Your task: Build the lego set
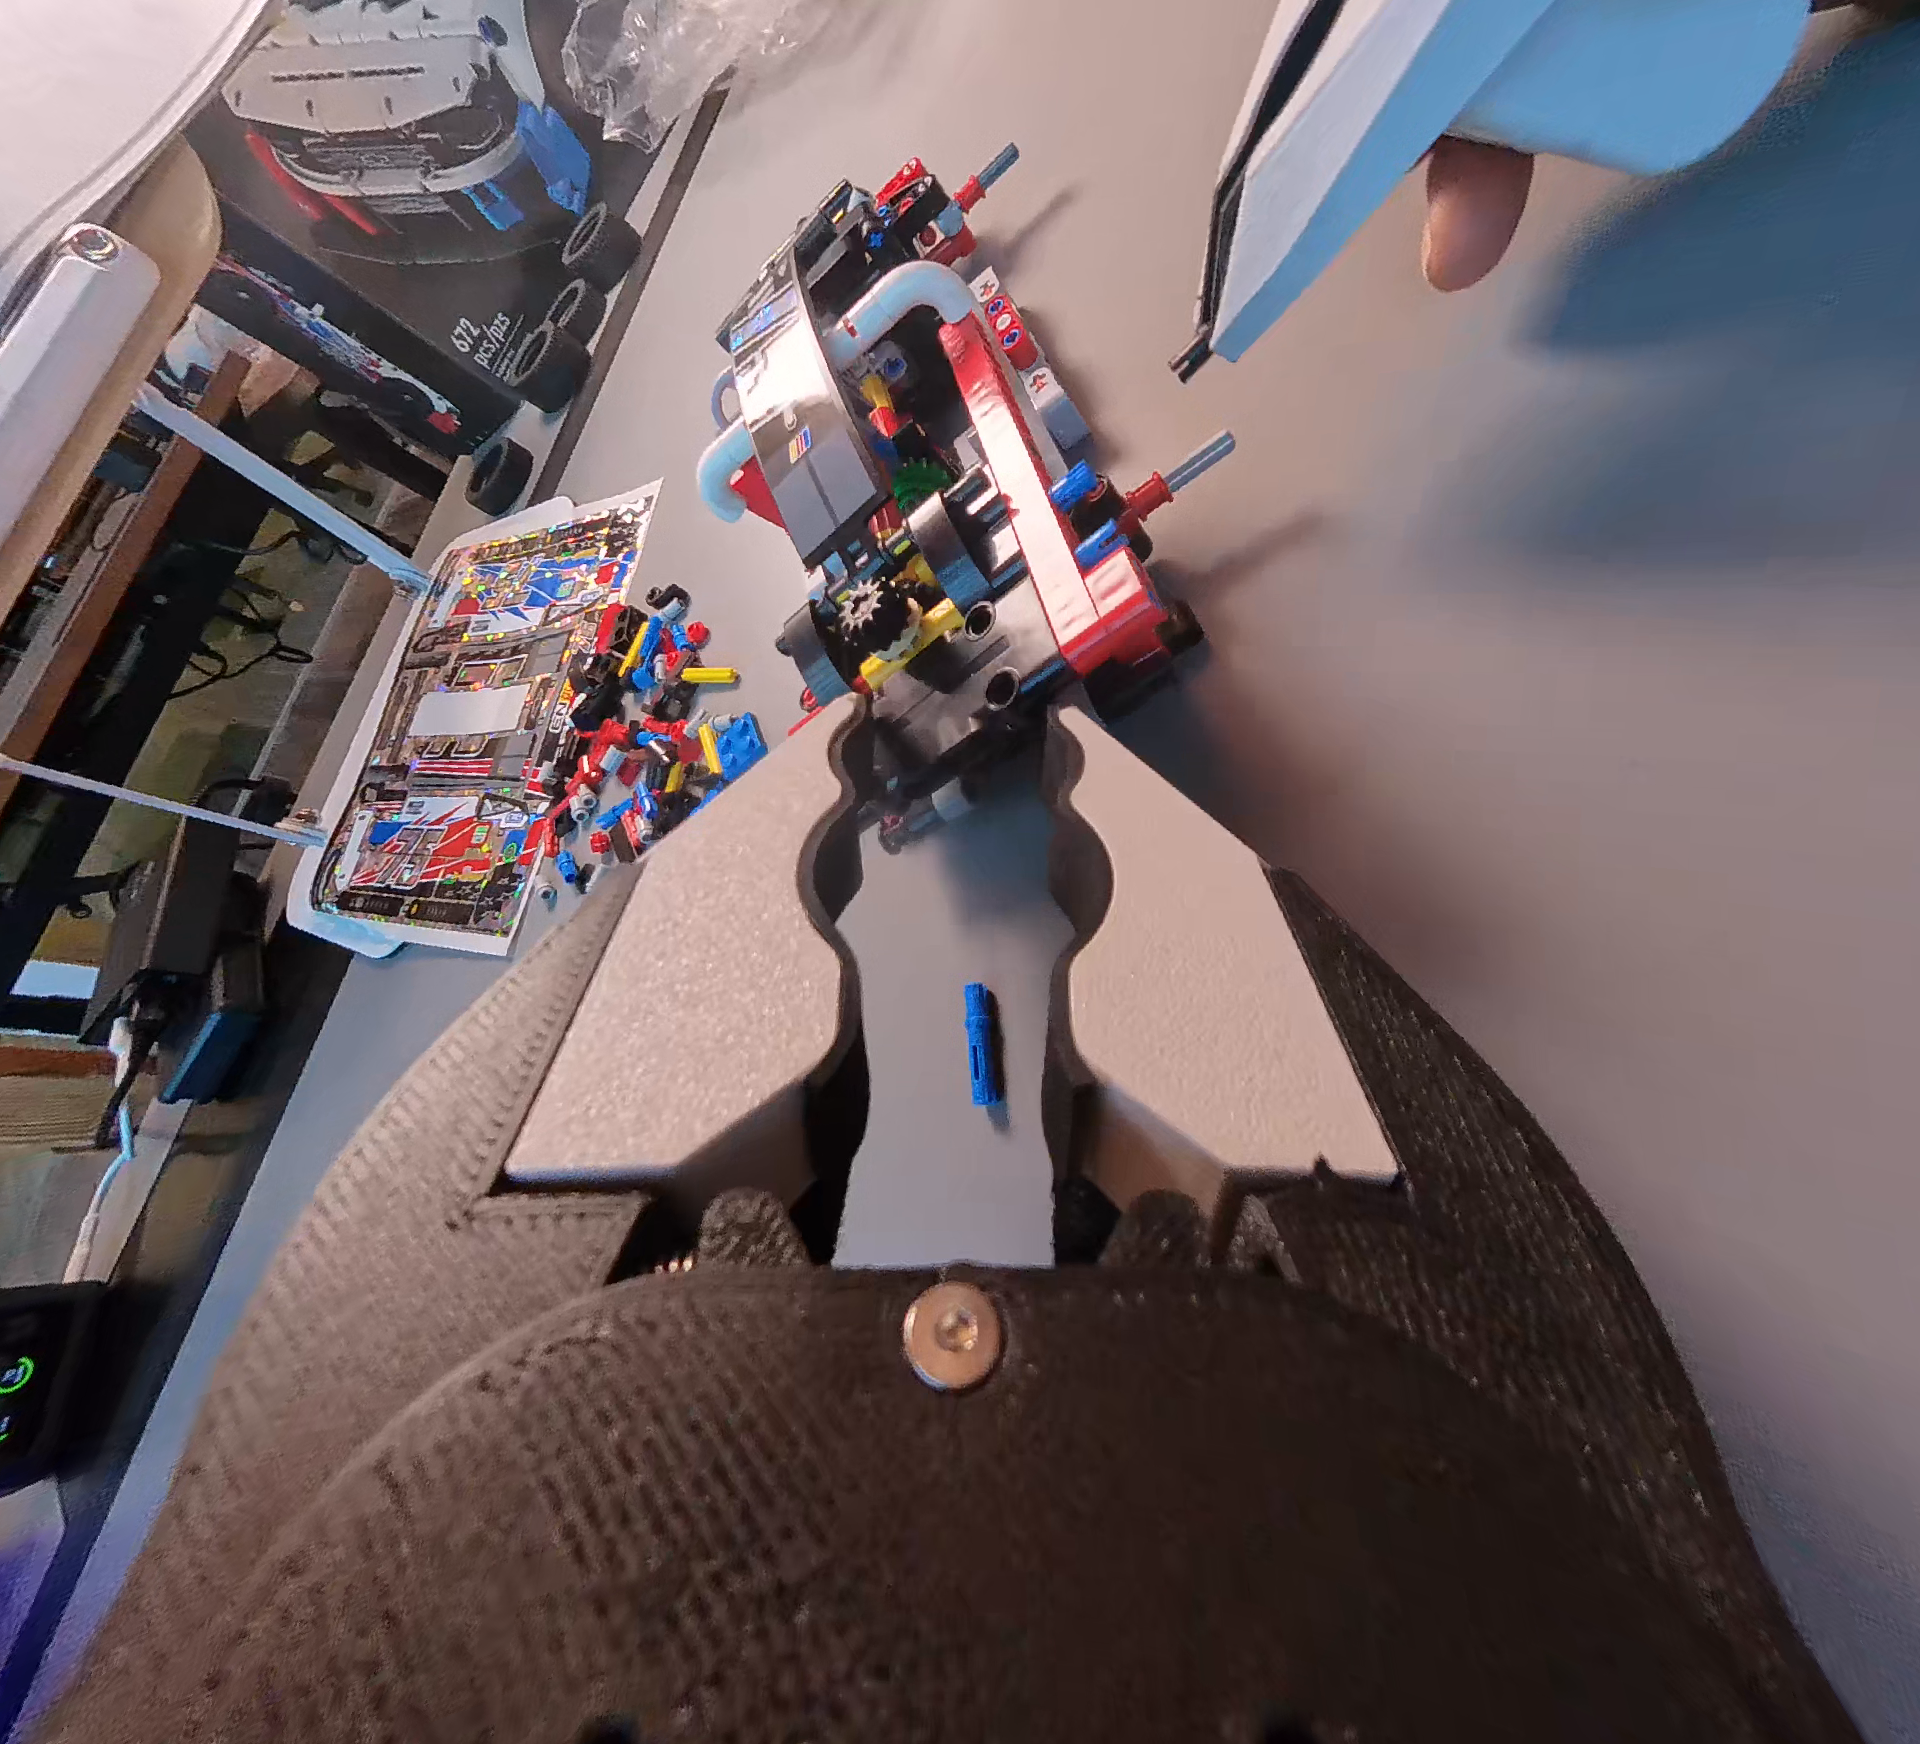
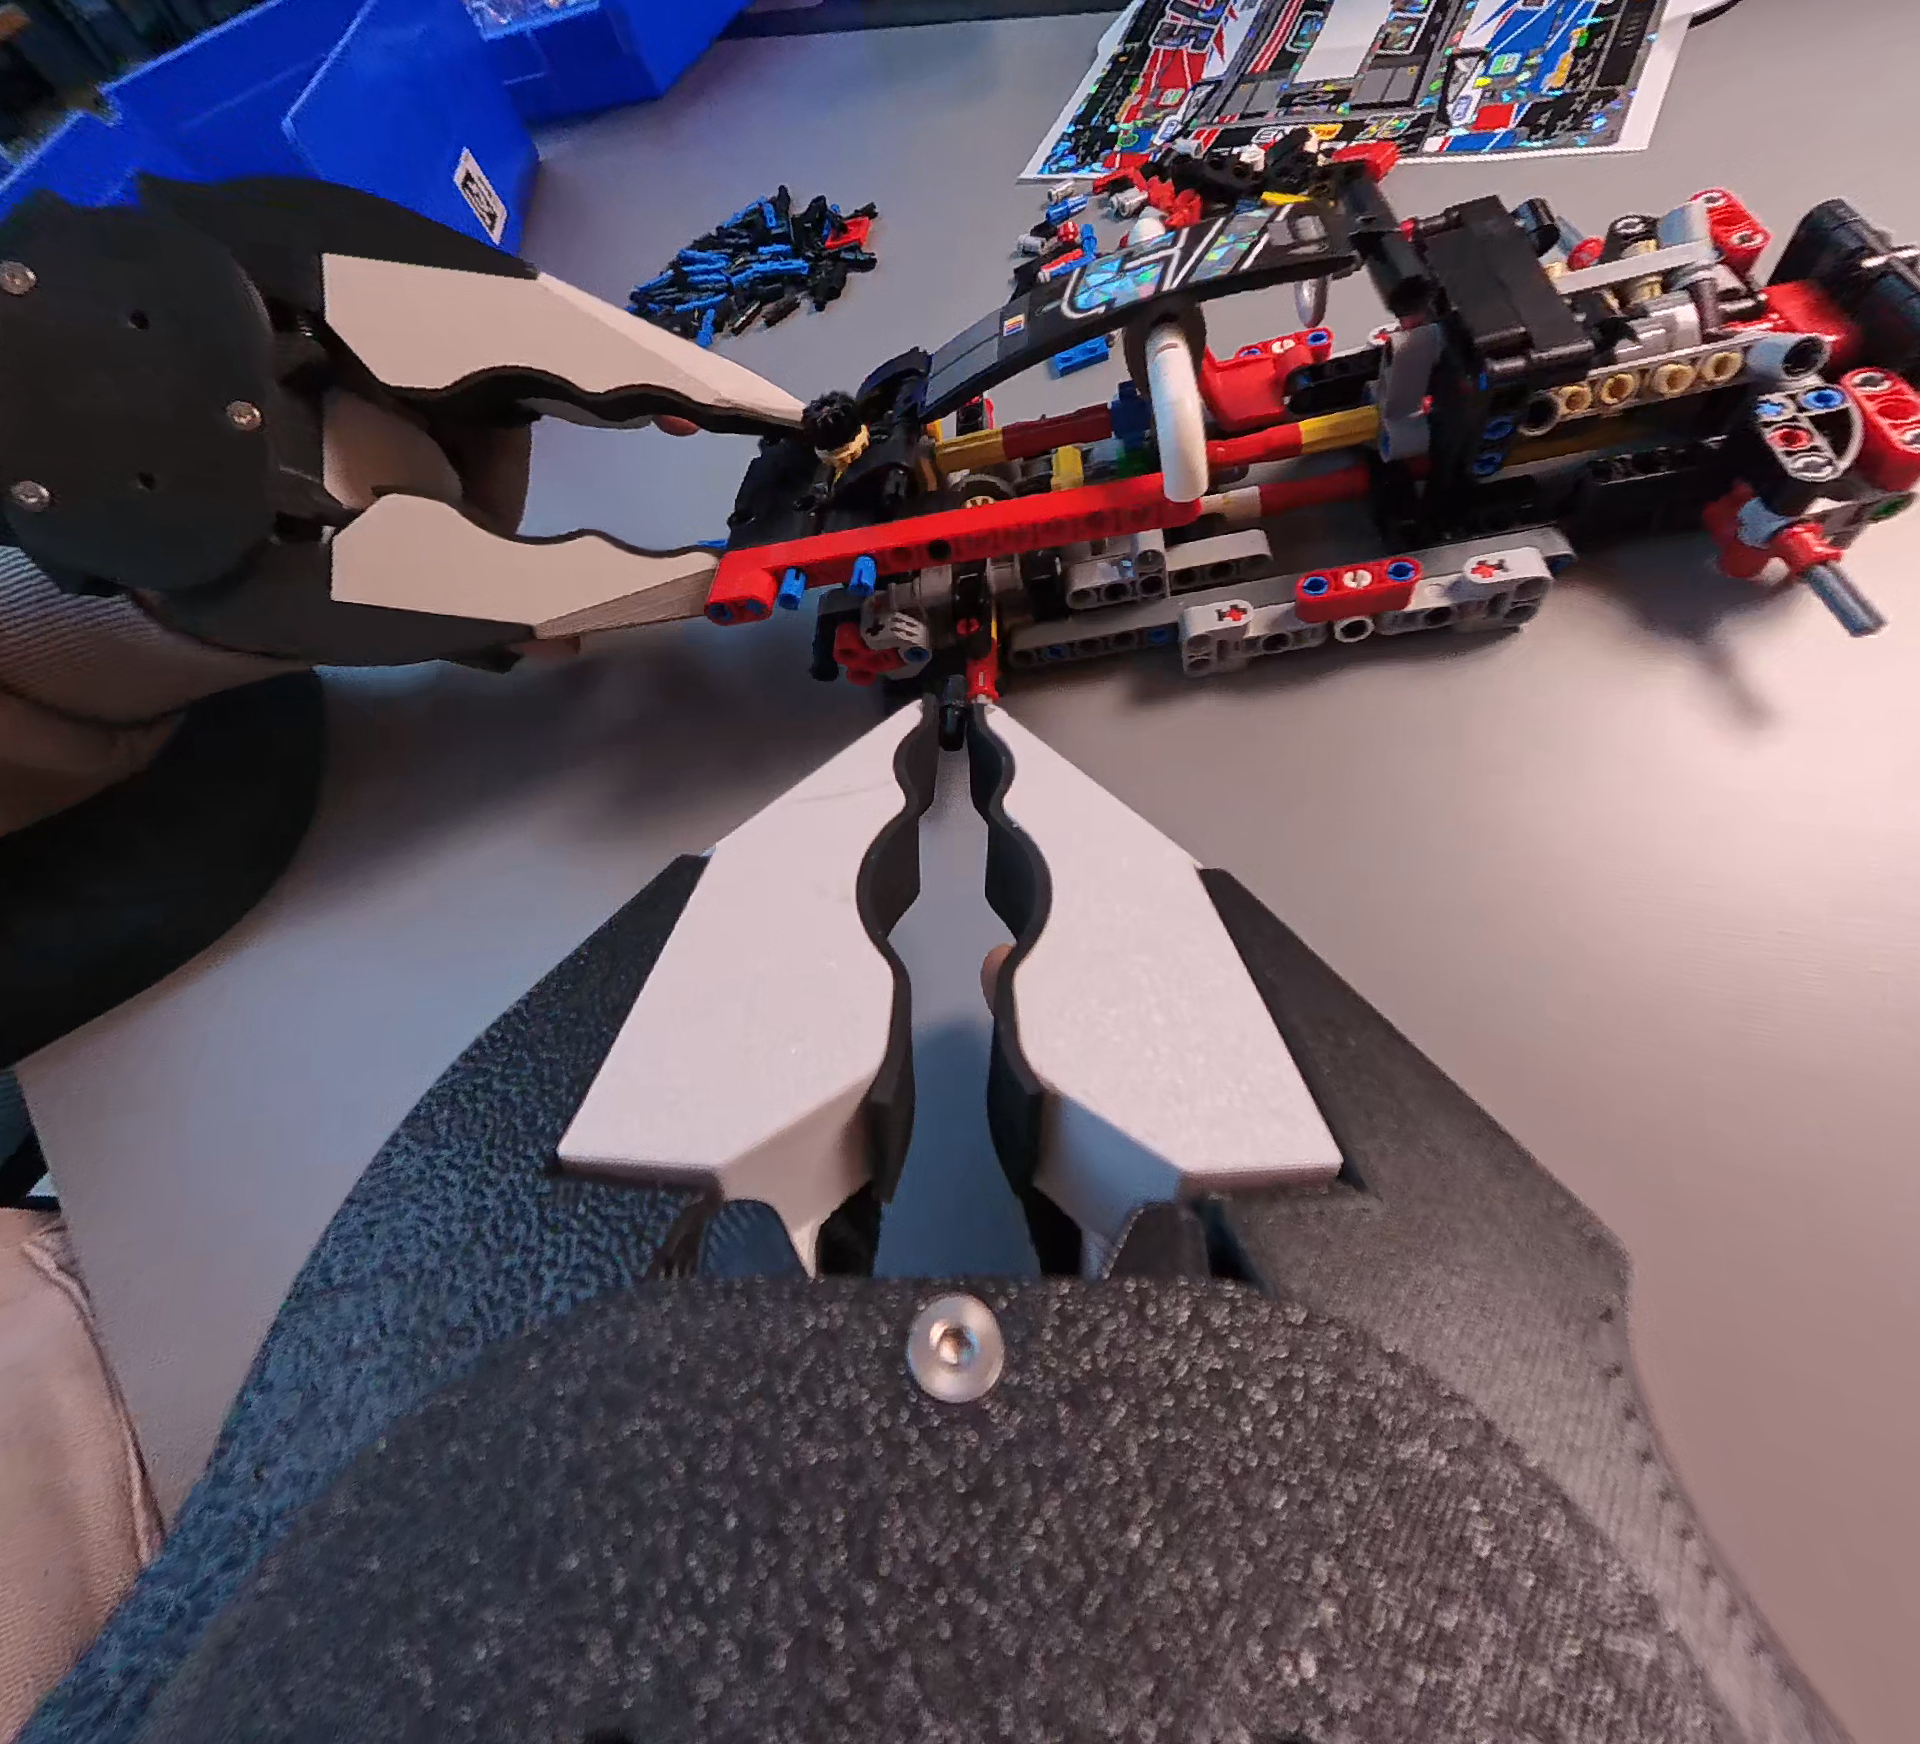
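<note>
The half-built red, black and grey brick car chassis [image 2: 1195,489] lies on the grey table [image 2: 1455,967], with a holographic sticker sheet [image 2: 1382,11] behind it and a small heap of blue and black connector pins [image 2: 758,266] near blue plastic bins [image 2: 416,63]. The left gripper [image 2: 764,499] is spread wide around the chassis's front end, one tip touching the black gear, the other touching the end of the long red beam. The right gripper [image 2: 951,707] is nearly closed, its tips pinching a small black pin [image 2: 951,702] at the chassis's near edge. In the left wrist view, a loose blue pin [image 1: 980,1042] lies on the table between that gripper's fingers, beside a scatter of mixed coloured small parts [image 1: 644,718] and the set's printed box [image 1: 416,94].
</note>
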The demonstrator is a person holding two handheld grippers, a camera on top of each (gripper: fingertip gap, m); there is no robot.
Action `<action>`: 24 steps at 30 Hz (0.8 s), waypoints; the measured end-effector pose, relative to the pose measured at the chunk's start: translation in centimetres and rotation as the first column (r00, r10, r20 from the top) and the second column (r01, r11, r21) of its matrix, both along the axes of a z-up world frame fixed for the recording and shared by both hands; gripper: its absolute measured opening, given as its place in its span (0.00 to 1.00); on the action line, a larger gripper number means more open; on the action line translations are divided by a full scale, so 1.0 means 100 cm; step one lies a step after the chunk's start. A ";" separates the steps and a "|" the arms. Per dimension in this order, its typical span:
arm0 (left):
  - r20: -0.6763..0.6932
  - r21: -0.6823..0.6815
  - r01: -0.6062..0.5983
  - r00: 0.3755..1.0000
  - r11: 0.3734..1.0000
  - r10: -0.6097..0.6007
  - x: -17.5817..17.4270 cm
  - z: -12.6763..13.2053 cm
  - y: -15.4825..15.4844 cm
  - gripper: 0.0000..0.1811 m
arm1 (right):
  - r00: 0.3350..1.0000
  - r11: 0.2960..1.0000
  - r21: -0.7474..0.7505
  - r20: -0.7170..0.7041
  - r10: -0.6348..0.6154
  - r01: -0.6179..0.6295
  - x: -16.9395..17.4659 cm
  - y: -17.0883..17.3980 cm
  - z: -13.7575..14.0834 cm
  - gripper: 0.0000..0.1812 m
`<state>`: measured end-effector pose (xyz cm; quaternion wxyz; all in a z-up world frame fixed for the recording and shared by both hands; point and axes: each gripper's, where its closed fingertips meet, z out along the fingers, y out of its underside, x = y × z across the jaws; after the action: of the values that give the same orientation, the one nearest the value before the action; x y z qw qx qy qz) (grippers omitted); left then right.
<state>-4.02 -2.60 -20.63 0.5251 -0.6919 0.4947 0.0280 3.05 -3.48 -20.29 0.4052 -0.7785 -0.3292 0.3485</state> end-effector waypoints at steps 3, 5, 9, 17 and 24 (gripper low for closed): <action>0.052 -0.082 0.069 0.997 0.994 -0.064 0.004 -0.001 -0.010 0.29 | 1.000 1.000 0.002 0.007 0.000 0.000 0.009 0.001 0.005 0.01; 0.156 -0.189 0.118 0.984 0.975 -0.089 0.005 0.002 -0.018 0.35 | 0.999 0.999 0.032 0.050 0.007 -0.009 0.022 0.002 0.008 0.01; 0.464 -0.339 0.185 0.886 0.922 -0.008 0.009 0.041 -0.007 0.36 | 0.987 0.997 0.076 0.161 0.009 -0.021 0.056 0.018 0.007 0.01; 0.192 -0.590 0.006 0.972 0.808 0.133 0.043 0.001 0.039 0.52 | 0.993 0.999 0.040 0.117 0.001 -0.005 0.069 0.038 0.011 0.01; -0.011 -0.673 -0.125 0.987 0.729 0.159 0.046 -0.020 0.041 0.55 | 0.998 0.999 0.033 0.068 0.016 -0.019 0.067 0.034 0.013 0.01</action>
<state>0.58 1.46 -22.65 0.2488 -0.8705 0.4047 -0.1283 9.71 -0.04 -18.96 0.4037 -0.7800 -0.3555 0.3197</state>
